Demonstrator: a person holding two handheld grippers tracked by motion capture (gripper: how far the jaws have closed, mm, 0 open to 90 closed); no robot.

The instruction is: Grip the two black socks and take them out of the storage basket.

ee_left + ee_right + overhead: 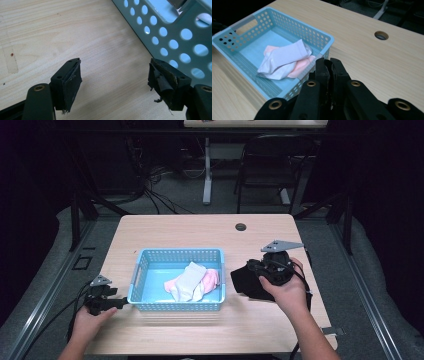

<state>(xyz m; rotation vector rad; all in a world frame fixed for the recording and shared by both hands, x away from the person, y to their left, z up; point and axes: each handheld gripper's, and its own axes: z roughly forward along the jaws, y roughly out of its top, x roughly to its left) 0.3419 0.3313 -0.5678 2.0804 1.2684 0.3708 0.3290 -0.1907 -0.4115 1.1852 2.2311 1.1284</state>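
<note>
Standing at the near edge of the table (165, 227), the person is working two grippers around a blue perforated basket (145, 265) that sits a little left of the table's middle. The left gripper (113, 80) is resting low by the basket's near left corner with its jaws spread wide and nothing between them, the holed wall lying just beside one jaw. The right gripper (329, 68) is sitting to the right of the basket with its jaws pressed together; in the high view a black cloth (247, 282) is bunched beneath that hand, but whether the jaws are pinching it I cannot tell. Inside the basket a white sock (285, 58) is lying across a pink sock (300, 66), toward the right end. My guess is that the black cloth is heading for the basket. To do it well, the right hand should be lifting the cloth clear of the rim before crossing, while the left is steadying the basket so it does not slide.
</note>
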